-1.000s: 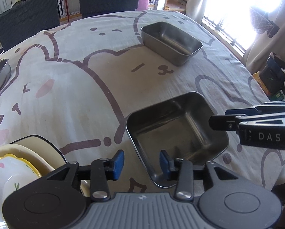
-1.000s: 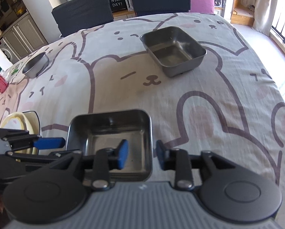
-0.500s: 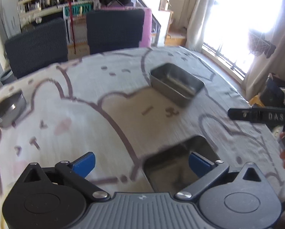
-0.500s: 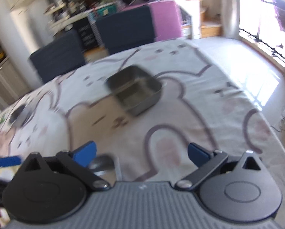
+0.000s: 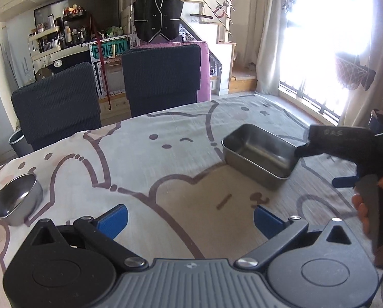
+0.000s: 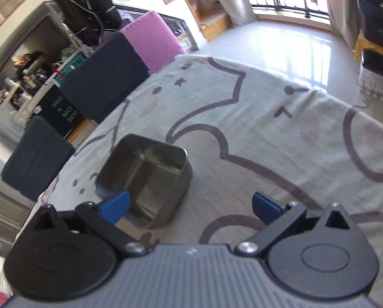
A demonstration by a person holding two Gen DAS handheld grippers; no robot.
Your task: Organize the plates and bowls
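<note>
A square steel tray (image 5: 258,154) sits on the far right part of the cartoon tablecloth (image 5: 165,169). A round steel bowl (image 5: 18,200) stands at the left edge. My left gripper (image 5: 190,220) hovers open over bare cloth, nothing between its blue pads (image 5: 113,220). My right gripper (image 5: 321,166), held by a hand, reaches in from the right with one finger over the tray's near right corner. In the tilted right wrist view the right gripper (image 6: 190,205) is open and empty, and the steel tray (image 6: 145,177) lies just ahead of its left pad (image 6: 114,205).
Two dark chairs (image 5: 109,95) and a pink one (image 6: 150,43) stand along the table's far side. The table's edge drops off to a shiny floor (image 6: 294,51) on the window side. Shelves and a hanging vest (image 5: 159,7) are behind.
Both grippers went from partly closed to wide open and tilted up, so the near steel tray and the plates dropped out of view. The right gripper rolled and moved toward the far tray.
</note>
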